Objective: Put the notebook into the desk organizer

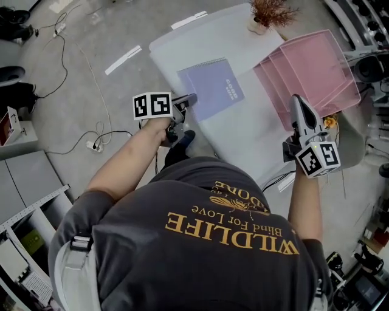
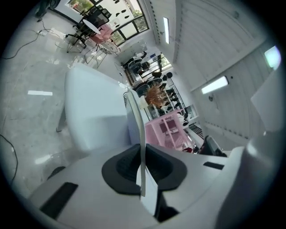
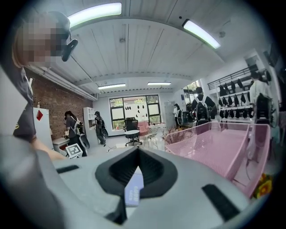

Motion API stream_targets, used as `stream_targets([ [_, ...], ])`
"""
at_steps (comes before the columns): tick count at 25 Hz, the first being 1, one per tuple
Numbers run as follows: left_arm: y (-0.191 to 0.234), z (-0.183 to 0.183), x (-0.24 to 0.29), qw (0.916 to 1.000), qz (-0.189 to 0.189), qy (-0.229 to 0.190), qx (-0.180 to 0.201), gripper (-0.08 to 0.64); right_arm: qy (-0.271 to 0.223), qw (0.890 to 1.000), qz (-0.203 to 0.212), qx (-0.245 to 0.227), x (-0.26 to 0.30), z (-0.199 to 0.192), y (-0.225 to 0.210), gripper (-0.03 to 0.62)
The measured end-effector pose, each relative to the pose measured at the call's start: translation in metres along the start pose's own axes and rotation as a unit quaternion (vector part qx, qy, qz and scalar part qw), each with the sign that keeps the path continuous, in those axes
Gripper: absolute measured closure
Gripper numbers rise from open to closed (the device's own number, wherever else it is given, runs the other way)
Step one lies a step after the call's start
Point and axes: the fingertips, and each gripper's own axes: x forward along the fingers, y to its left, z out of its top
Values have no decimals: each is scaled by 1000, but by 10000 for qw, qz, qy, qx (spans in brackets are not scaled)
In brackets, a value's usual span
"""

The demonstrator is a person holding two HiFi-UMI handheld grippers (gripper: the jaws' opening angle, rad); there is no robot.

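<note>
A lavender spiral notebook [image 1: 213,88] is over the white table [image 1: 243,140]. My left gripper [image 1: 189,100] is shut on its near left corner. In the left gripper view the notebook [image 2: 136,129] shows edge-on as a thin pale strip clamped between the dark pads [image 2: 123,170]. The pink mesh desk organizer [image 1: 313,70] stands at the table's right side, its slots empty. My right gripper [image 1: 298,102] hovers just in front of the organizer, shut, nothing held. From the right gripper view the organizer [image 3: 214,147] is close on the right.
A dried plant in a pot [image 1: 270,15] stands at the table's far end, beside the organizer. Cables and a power strip [image 1: 94,146] lie on the floor to the left. Shelving [image 1: 24,237] is at the lower left. Other people stand far back [image 3: 71,127].
</note>
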Motion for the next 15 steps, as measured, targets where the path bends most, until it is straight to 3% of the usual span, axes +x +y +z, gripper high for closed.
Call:
stream_targets([
  [8,-105,22,-1,9953,-878,-32,412,531,-475,9975,-520,41,-57,31,-25,592],
  [15,-195,58,-10,9847,-1516,-278,818,531,-764,9914,-1059,123,-117,47,-59,592],
])
